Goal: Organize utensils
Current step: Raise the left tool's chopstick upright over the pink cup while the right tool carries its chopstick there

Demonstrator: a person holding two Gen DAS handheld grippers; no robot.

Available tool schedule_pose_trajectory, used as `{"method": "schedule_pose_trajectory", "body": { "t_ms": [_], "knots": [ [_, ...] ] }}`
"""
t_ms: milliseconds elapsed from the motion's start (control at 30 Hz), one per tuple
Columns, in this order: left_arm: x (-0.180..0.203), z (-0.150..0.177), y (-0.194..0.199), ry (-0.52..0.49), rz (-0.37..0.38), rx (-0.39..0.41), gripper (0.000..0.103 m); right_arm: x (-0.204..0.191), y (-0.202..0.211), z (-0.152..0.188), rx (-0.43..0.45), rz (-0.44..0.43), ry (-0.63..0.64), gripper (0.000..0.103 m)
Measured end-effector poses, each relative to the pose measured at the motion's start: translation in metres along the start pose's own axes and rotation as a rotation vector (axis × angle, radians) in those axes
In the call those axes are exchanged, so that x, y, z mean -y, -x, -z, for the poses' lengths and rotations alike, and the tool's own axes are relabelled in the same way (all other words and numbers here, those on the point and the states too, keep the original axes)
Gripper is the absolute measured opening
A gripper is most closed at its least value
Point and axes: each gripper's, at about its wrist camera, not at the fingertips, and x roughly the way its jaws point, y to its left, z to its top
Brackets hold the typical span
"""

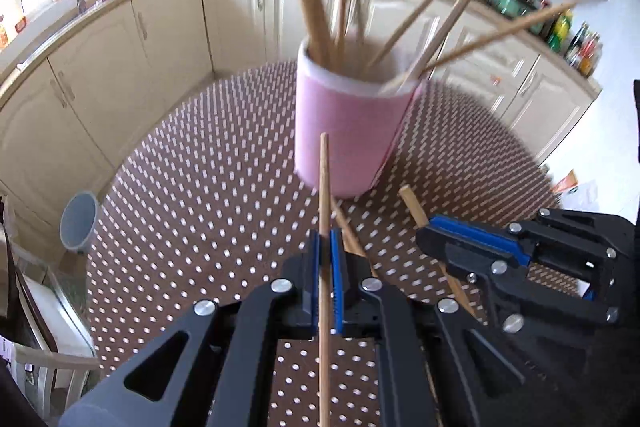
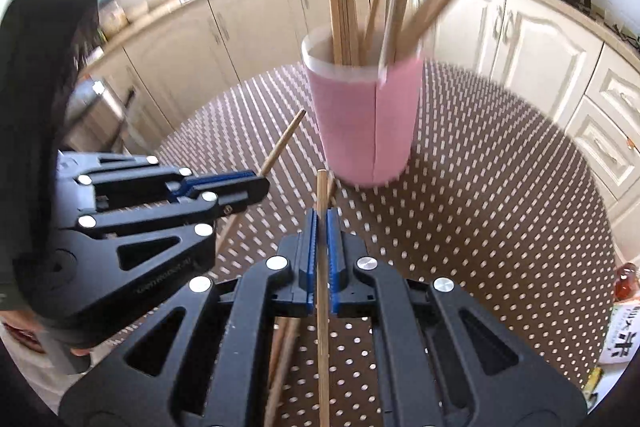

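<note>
Right now both tongs are pinching one wooden chopstick each, in front of the pink cup, which stands upright on the brown dotted desk.

Left tongs: blue pads pressed together on a chopstick. The stick runs lengthwise between the pads, its tip pointing at the cup's lower wall and overlapping it in the left wrist view; whether it touches the cup, cannot tell. In the right wrist view the same tongs come in from the left of the cup, with the stick's tip poking out past them toward the cup.

Right tongs: pads closed on a second chopstick, its end just short of the cup's base. In the left wrist view these tongs sit to the right of the cup's base, with a stub of stick sticking out.

Cup holds a bundle of chopsticks standing on end, some upright, some leaning out to the right over the rim. Blurred in both views.

More loose chopsticks lie on the desk below the right tongs, nearer the camera than the cup. One further stick lies on the desk just beside the left tongs, below the cup.

Behind the cup: cream cabinets.
</note>
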Motion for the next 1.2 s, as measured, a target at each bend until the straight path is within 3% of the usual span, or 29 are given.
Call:
{"method": "schedule_pose_trajectory", "body": {
  "t_ms": [333,567,833,1200],
  "knots": [
    [0.014,-0.008,0.091,-0.012,0.004,0.2,0.006,-0.01,0.094,-0.021,0.259,-0.039,0.01,0.006],
    [0.025,0.003,0.141,-0.014,0.001,0.314,0.006,-0.01,0.117,-0.024,0.337,-0.029,0.021,0.005],
    [0.022,-0.009,0.151,0.016,0.01,0.392,0.006,-0.011,0.134,-0.036,0.407,-0.032,0.021,0.005],
    [0.016,-0.057,0.174,0.08,0.002,0.584,0.006,-0.021,0.155,-0.077,0.619,0.044,0.053,0.005]
  ]
}}
